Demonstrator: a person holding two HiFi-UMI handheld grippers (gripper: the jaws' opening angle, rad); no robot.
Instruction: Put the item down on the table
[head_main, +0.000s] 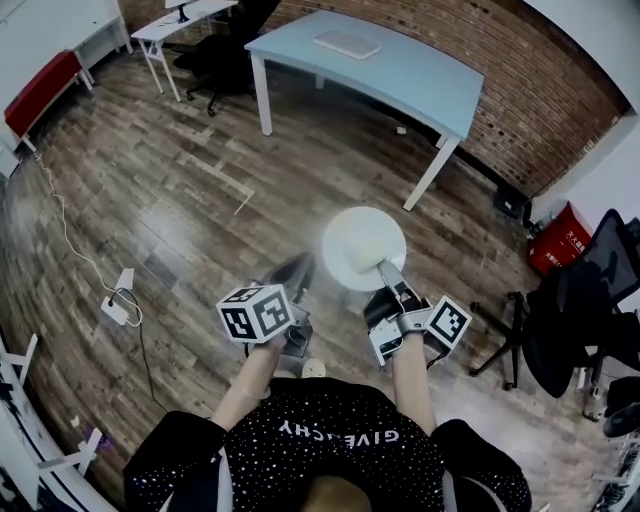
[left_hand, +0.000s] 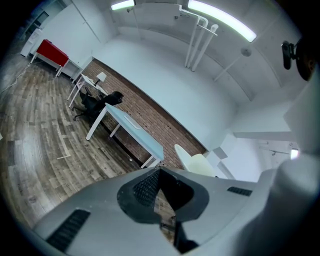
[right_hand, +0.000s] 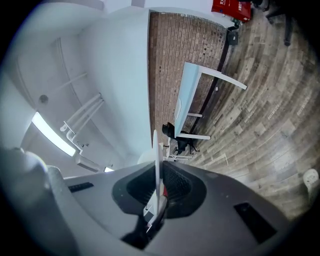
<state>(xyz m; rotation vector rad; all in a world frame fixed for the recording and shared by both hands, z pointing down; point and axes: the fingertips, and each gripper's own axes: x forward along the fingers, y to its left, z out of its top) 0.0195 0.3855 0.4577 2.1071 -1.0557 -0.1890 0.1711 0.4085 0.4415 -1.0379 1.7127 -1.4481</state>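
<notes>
A round white plate (head_main: 360, 246) hangs in the air above the wooden floor. My right gripper (head_main: 386, 270) is shut on its near rim. The right gripper view shows the plate edge-on as a thin white line (right_hand: 156, 160) pinched between the dark pads (right_hand: 172, 187). My left gripper (head_main: 296, 272) is just left of the plate and holds nothing, its jaws closed together at the tips. In the left gripper view the plate (left_hand: 196, 162) shows beyond the jaws, to the right. The light blue table (head_main: 400, 75) stands well ahead, by the brick wall.
A flat white object (head_main: 346, 43) lies on the table's far part. A black office chair (head_main: 225, 50) stands left of the table. A power strip with a cable (head_main: 118, 305) lies on the floor at left. A red box (head_main: 560, 238) and dark chairs (head_main: 580, 300) are at right.
</notes>
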